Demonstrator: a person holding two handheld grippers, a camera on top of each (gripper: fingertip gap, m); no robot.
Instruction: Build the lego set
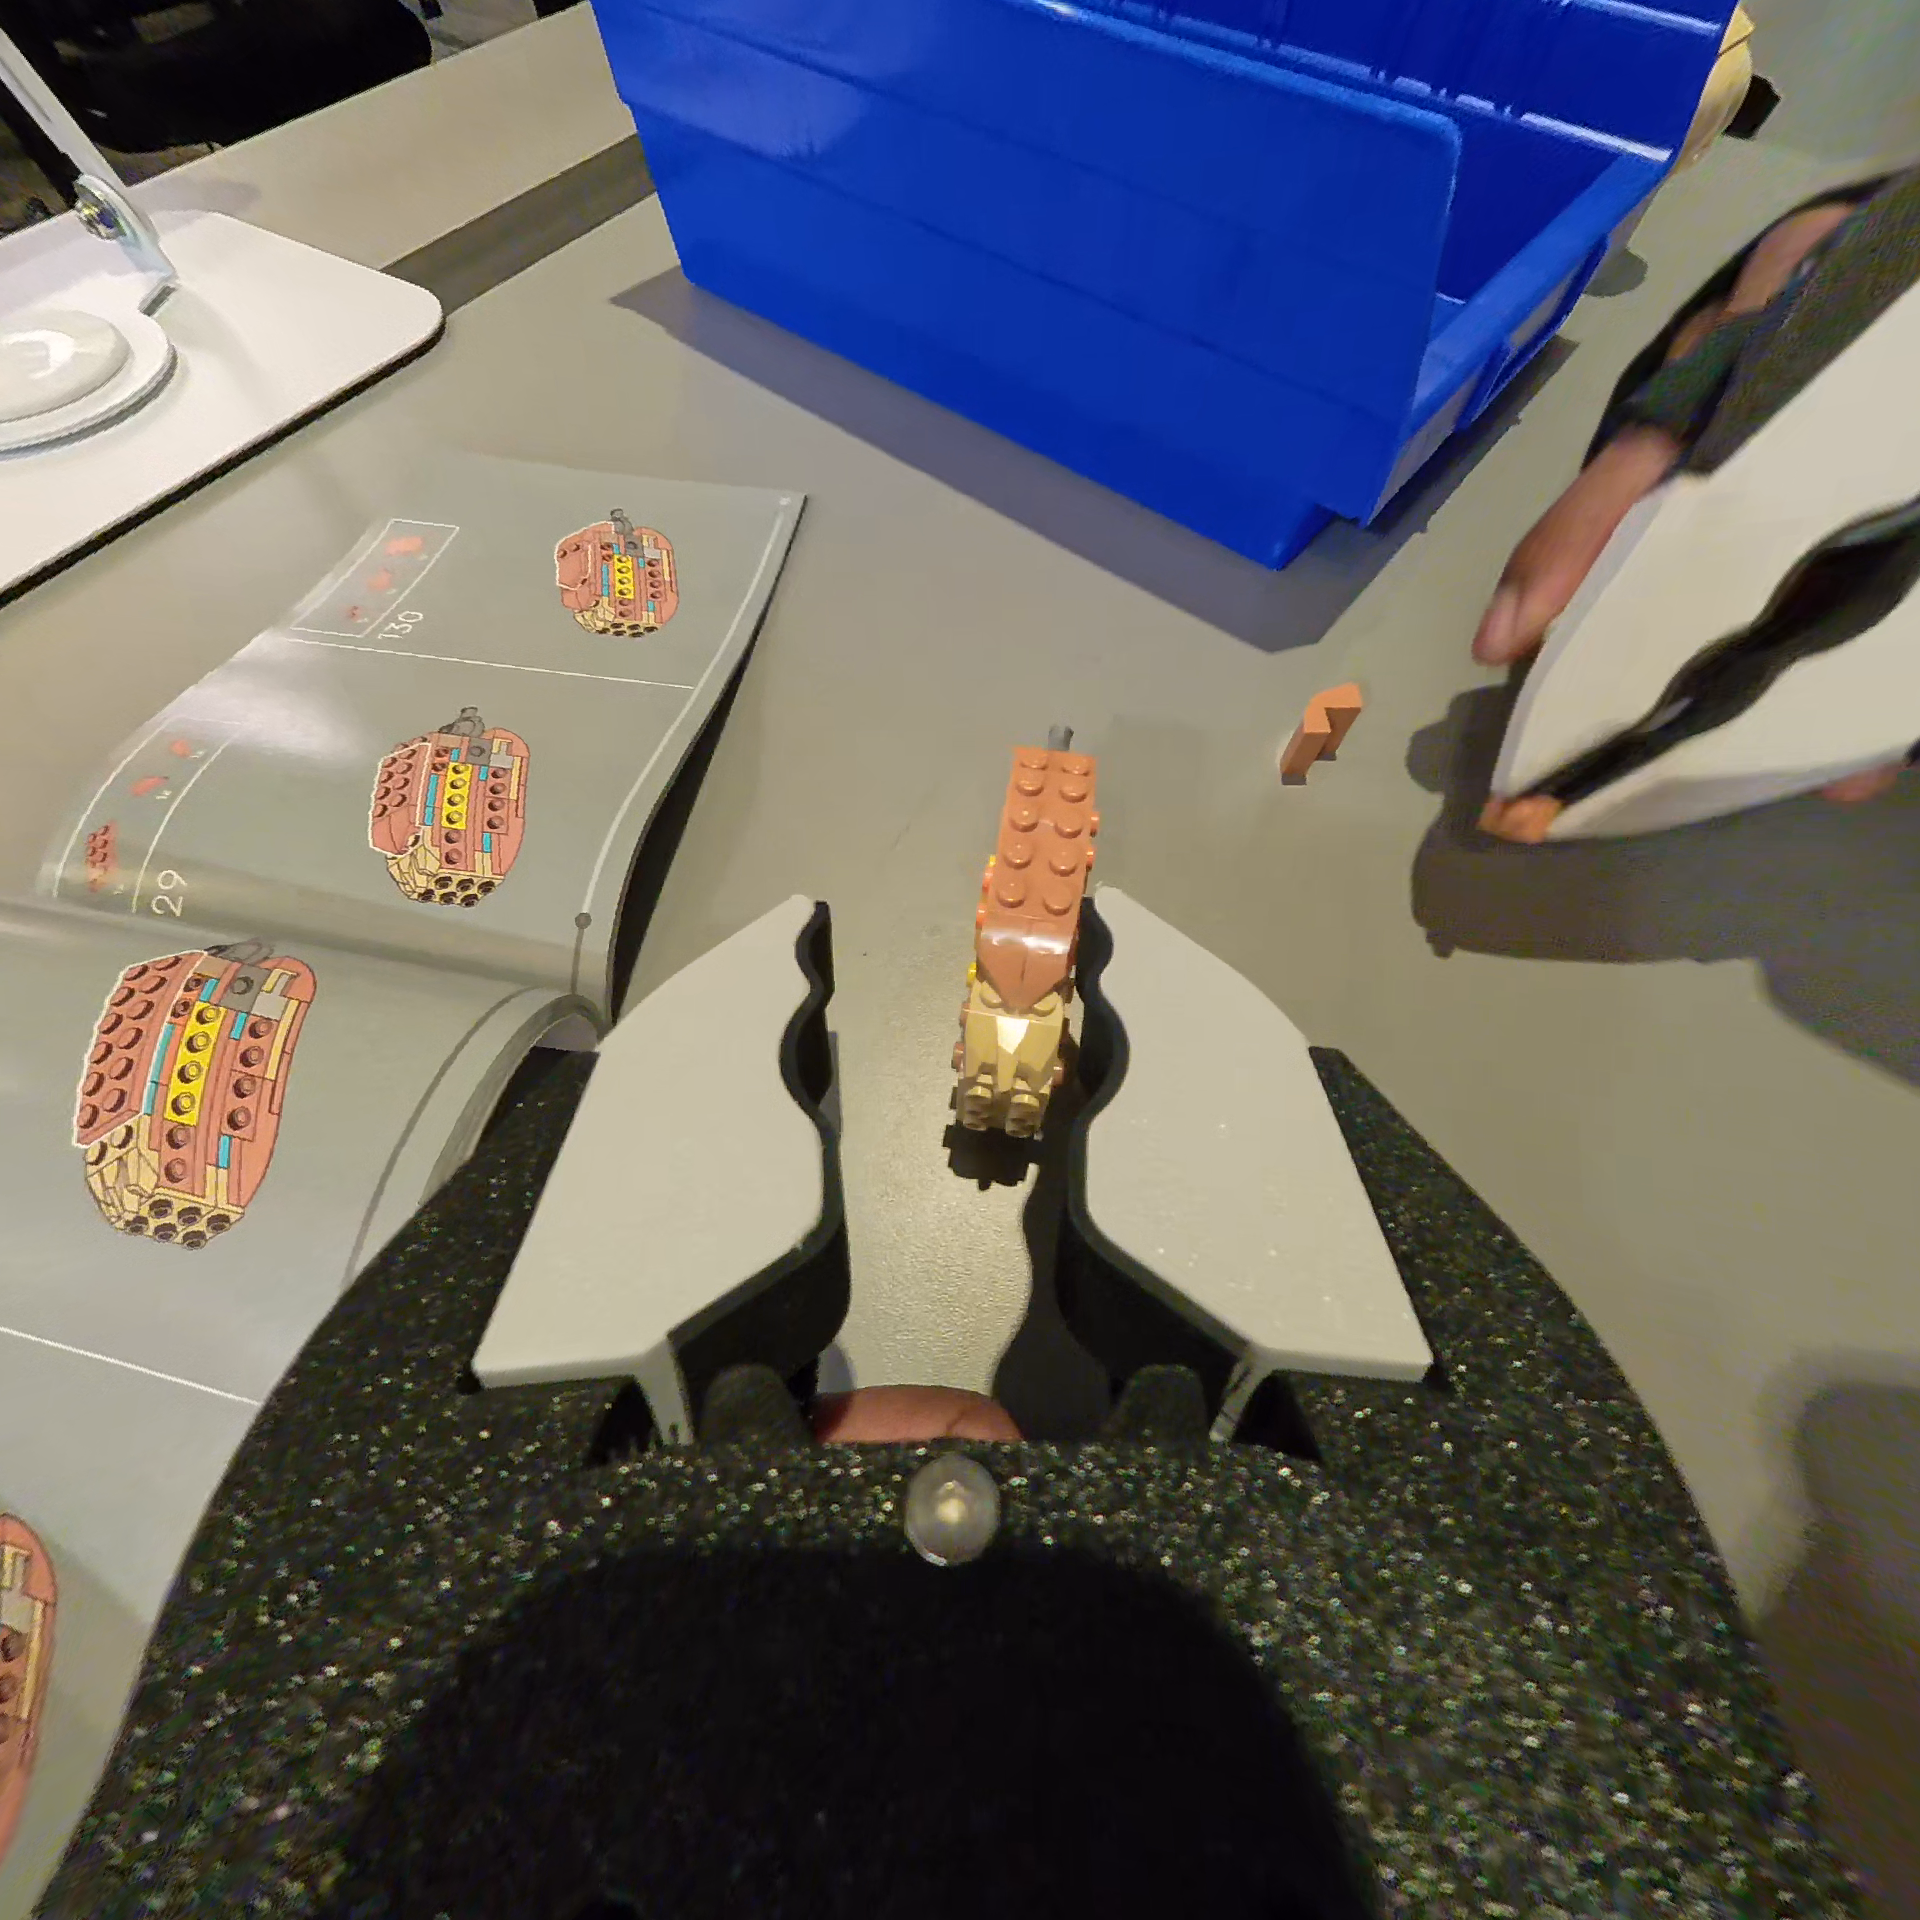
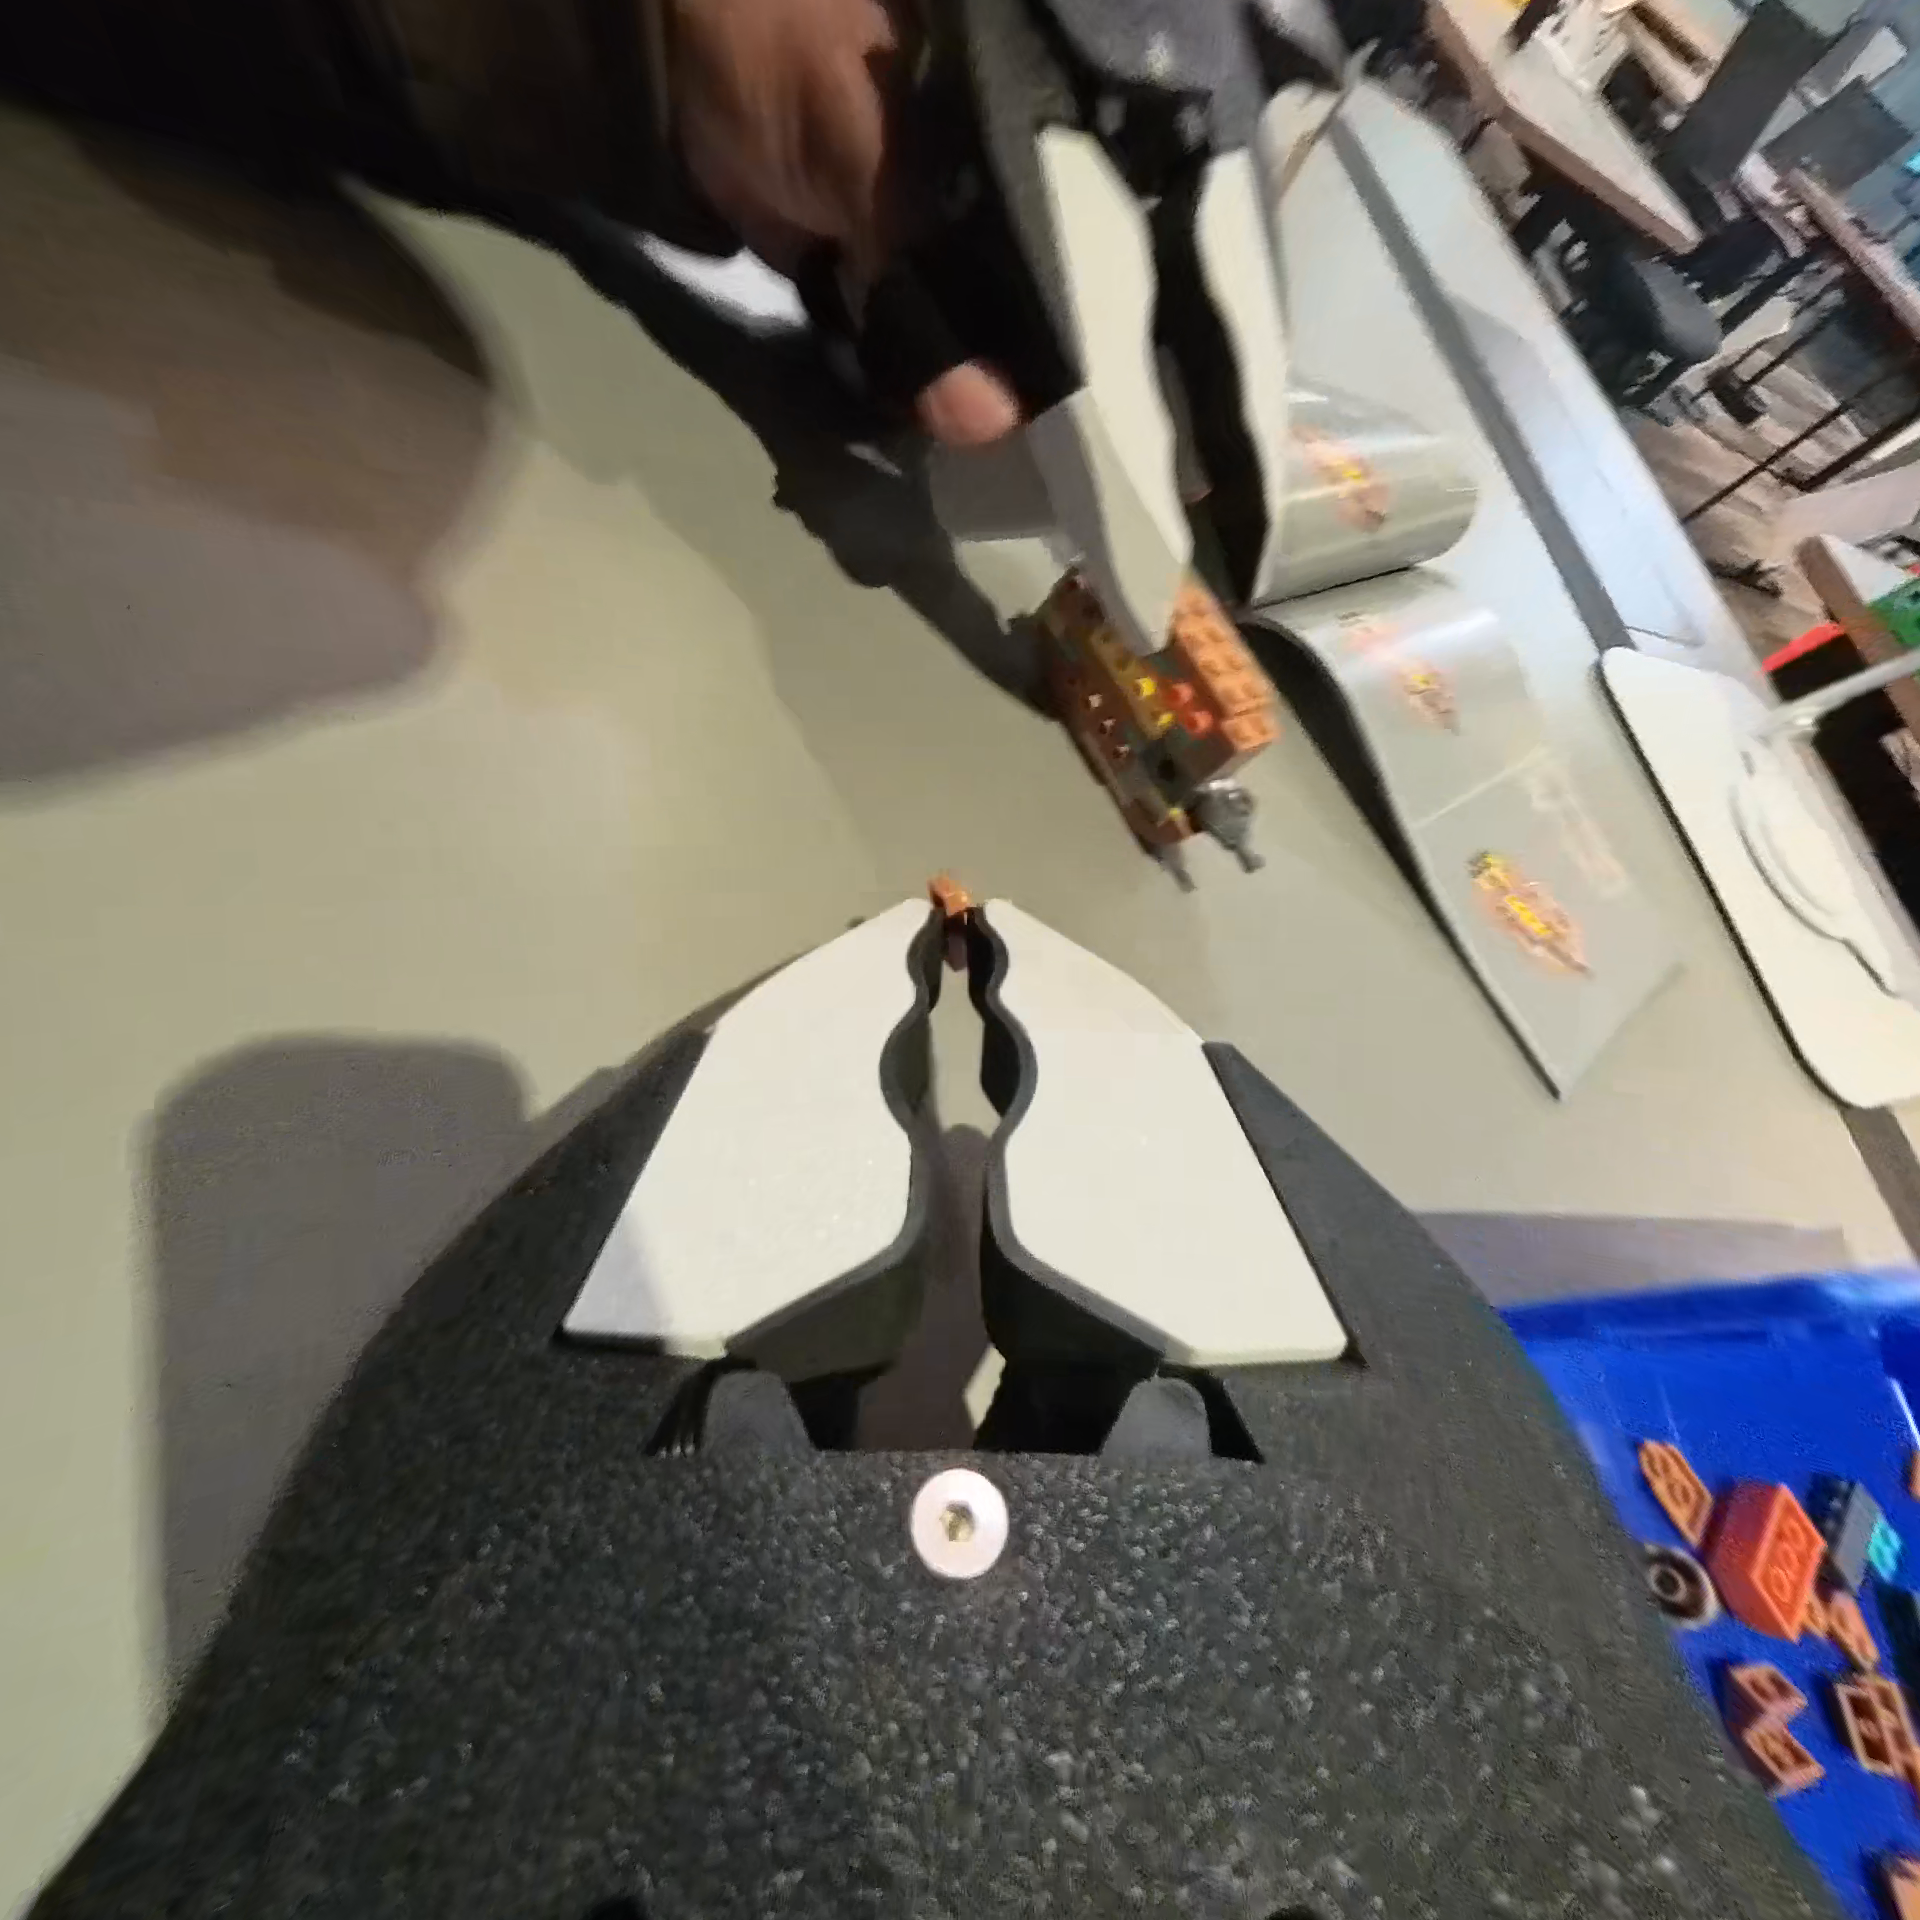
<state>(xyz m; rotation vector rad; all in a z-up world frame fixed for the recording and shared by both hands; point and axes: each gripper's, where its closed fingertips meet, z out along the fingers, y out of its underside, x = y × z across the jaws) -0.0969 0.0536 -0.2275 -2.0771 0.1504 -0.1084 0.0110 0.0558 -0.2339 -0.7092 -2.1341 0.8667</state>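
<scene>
In the left wrist view, the left claw stands wide open low over the grey desk. The half-built lego model stands on the desk between its fingers, hard against the right finger and well clear of the left one. The model is long and narrow. Its near end is tan with a rounded brown slope above, and its studded reddish-brown side plates run away from the camera to a small grey peg at the far tip. In the right wrist view its other side shows yellow and red bits along a darker core.

Beyond it, a small loose brown piece lies alone on the desk. To the right, the right claw is closed on a small brown brick, pinched at the very fingertips. An open instruction booklet lies to the left, its pages showing coloured build pictures.

Farther back sits a blue bin; the right wrist view shows loose brown, orange and teal bricks inside. A white stand base rests at the far left.
</scene>
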